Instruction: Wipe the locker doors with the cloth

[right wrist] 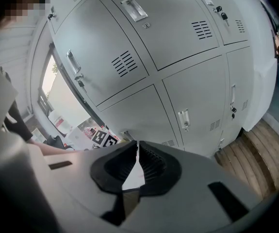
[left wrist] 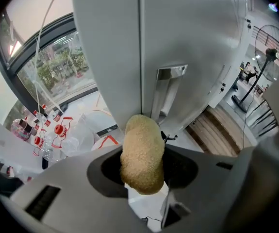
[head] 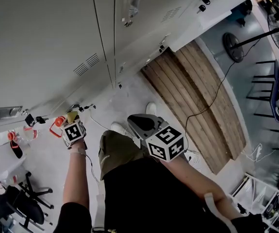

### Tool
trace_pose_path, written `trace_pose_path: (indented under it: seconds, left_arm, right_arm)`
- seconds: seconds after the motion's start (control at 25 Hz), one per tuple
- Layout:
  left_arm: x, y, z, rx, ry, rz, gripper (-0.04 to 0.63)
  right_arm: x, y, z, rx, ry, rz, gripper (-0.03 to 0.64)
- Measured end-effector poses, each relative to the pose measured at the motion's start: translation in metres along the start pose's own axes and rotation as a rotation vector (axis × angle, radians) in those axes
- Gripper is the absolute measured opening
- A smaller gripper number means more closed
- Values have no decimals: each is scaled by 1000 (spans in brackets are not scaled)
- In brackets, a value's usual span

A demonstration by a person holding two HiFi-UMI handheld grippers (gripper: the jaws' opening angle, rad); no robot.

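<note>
We saw the cloth [left wrist: 140, 144], a tan wad, pinched in the left gripper [left wrist: 144, 170], whose jaws were clamped on it so that its rounded end stuck out past them toward the lockers [left wrist: 110, 57]. In the left gripper view it sat just below a door seam and a metal handle [left wrist: 171, 79], but we could not tell whether it touched the door. In the head view the same gripper was held low on an outstretched arm [head: 76, 183], near the foot of the lockers, with the cloth showing above its marker cube [head: 74, 131]. The right gripper [right wrist: 138, 149] had its ribbed jaws closed tip to tip with nothing between them, and it faced the grey doors from farther back, at the person's other side. Past the lockers, wooden boards [head: 197, 96] lay on the floor with a black cable [head: 212, 101] running across them, and a fan [head: 236, 45] stood beyond. Bottles with red caps [left wrist: 47, 135] sat on a white table to the left.
</note>
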State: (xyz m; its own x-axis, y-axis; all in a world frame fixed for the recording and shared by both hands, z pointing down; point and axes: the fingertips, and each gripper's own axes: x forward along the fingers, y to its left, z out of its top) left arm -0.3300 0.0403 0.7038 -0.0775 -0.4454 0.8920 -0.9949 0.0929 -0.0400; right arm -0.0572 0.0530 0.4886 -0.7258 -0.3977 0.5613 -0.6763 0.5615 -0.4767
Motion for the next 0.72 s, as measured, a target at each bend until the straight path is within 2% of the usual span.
trace_pose_path:
  seconds: [0.28,0.48,0.72]
  left_arm:
    - [2,-9,14,-127,-45,-41,163]
    - [-11,-12,23,-139,-74,-38,162]
    - [-34,-15,37,-191,-106,-29,161]
  right_arm:
    - [-6,-6,-1,9,-5,-19,28]
    - [-13,-5,7,8,-13,-14,28]
    - [-16,-7,25,-29,-8,35,28]
